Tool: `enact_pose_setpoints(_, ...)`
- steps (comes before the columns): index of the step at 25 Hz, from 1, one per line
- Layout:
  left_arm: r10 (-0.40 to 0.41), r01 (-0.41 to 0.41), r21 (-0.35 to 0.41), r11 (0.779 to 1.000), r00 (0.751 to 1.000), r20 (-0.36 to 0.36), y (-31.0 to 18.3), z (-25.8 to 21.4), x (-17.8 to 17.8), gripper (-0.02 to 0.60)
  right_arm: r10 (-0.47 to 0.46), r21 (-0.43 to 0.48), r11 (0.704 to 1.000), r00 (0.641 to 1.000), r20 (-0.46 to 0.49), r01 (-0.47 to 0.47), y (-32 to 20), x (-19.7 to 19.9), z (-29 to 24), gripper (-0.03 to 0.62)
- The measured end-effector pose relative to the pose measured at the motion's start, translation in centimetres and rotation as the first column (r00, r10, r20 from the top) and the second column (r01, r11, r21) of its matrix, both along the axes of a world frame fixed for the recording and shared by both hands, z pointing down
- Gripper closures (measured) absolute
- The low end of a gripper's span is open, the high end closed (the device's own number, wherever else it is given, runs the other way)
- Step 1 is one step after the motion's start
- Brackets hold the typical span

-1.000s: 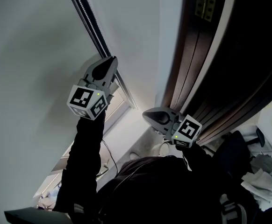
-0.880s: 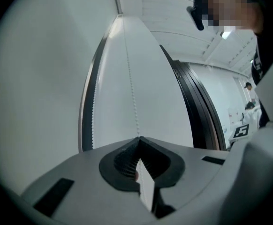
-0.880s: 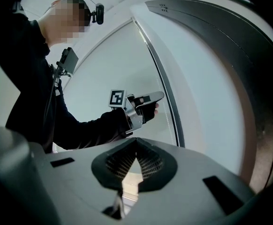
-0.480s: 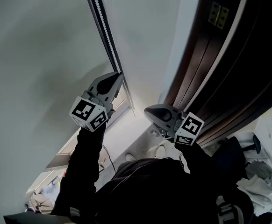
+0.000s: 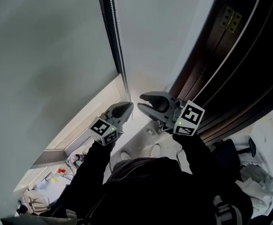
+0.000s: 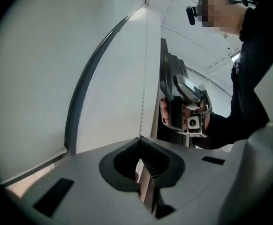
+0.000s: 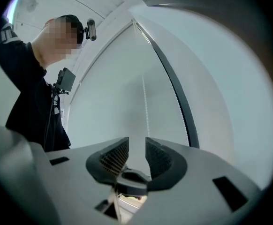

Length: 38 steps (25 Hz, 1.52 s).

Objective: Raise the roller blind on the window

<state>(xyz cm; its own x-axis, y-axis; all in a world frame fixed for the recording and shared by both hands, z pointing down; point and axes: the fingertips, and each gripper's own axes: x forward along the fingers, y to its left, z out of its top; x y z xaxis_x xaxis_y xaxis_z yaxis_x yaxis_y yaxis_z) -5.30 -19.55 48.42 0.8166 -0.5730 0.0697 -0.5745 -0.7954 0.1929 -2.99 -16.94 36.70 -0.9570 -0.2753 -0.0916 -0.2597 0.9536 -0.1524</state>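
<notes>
1. The left gripper (image 5: 127,108) had come down a good way within the last second, from high beside the blind's edge to just beside the right gripper (image 5: 140,102).
2. Its jaws were pressed fully together on the bead chain (image 6: 142,97). The left gripper view showed the chain dropping straight into the seam where they met.
3. The right gripper's jaws had just been opening. In its own view the pads stood a little apart, with the chain hanging into the gap but pressed by neither, so that hand carried nothing.
4. The roller blind (image 5: 47,64) covered most of the window, leaving only a bright strip under its hem at the lower left. The chain ran down the blind's right edge, well clear of the dark wooden door frame (image 5: 221,55).
5. I read this as the end of one downward pull in a hand-over-hand haul. The left hand had done the stroke and was holding the chain, while the right had let go (presumably to reach higher for a fresh bite).
6. Whether the hem had risen I could not say, since the head view had tilted between pictures. Judging by the covered glass, most of the raising was left to do.
</notes>
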Motion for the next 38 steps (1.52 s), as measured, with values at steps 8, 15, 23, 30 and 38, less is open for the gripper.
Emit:
enact_pose_setpoints(8, -0.009, 0.008, -0.025, 1.0, 1.0, -0.028, 2.3, 3.0, -0.2, 0.575, -0.105, 0.025, 0.994, 0.994, -0.013, 0.106, -1.4, -2.8, -4.5, 0.398)
enact_pose_setpoints(15, -0.025, 0.024, -0.03, 0.999, 1.0, -0.016, 2.3, 3.4, -0.4, 0.575, -0.134, 0.082, 0.987, 0.989, -0.059, 0.139, -2.0, -4.5, -6.8, 0.472)
enact_pose_setpoints(23, -0.032, 0.031, -0.026, 0.999, 0.998, -0.046, 2.6, 3.5, -1.0, 0.574, -0.136, 0.064, 0.988, 0.988, -0.069, 0.141, -2.3, -4.7, -7.7, 0.588)
enact_pose_setpoints(30, -0.096, 0.092, -0.041, 0.995, 0.987, -0.127, 2.5, 1.0, -3.7, 0.476, -0.126, 0.093, 0.987, 0.989, -0.072, 0.132, -2.2, -4.6, -7.7, 0.588)
enact_pose_setpoints(38, -0.138, 0.15, 0.063, 0.987, 0.975, -0.172, 1.5, -4.8, -6.6, 0.476, -0.101, 0.109, 0.987, 0.981, -0.163, 0.12, -1.7, -5.6, -4.2, 0.588)
